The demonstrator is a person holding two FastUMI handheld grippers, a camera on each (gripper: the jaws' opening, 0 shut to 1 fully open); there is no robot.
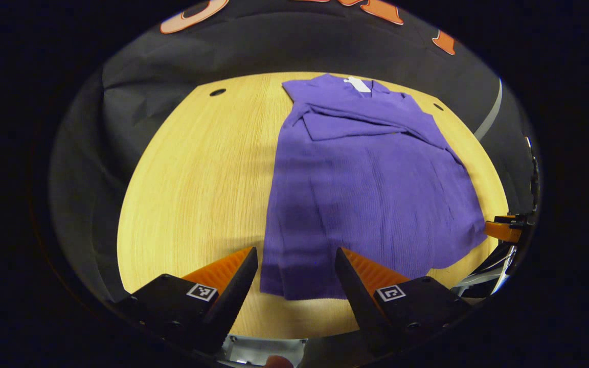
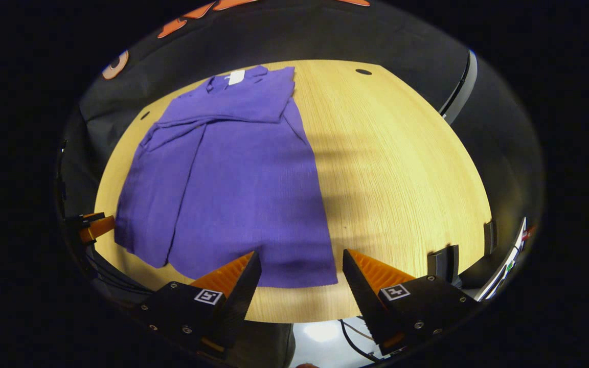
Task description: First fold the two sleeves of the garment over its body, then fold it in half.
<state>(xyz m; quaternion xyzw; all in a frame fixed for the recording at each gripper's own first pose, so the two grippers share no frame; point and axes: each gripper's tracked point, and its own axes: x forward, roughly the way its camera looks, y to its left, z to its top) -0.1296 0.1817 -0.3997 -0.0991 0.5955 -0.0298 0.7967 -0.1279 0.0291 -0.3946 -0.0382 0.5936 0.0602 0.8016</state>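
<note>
Wooden table (image 1: pixel 187 179) mid-frame, purple garment (image 1: pixel 371 189) flat with sleeves folded across its chest, left claw (image 1: pixel 297 266) wide and empty, right claw (image 2: pixel 299 268) wide at hem

a plain purple garment (image 1: pixel 371 194) with a white tag (image 1: pixel 357 84) on a light wood-grain table (image 1: pixel 197 179).

In the left gripper view, the right gripper (image 1: pixel 504 229) is cut off at the picture's right edge, so its jaws cannot be judged. The white neck label (image 1: pixel 357 84) on the purple garment (image 1: pixel 371 179) is too small to tell apart.
</note>
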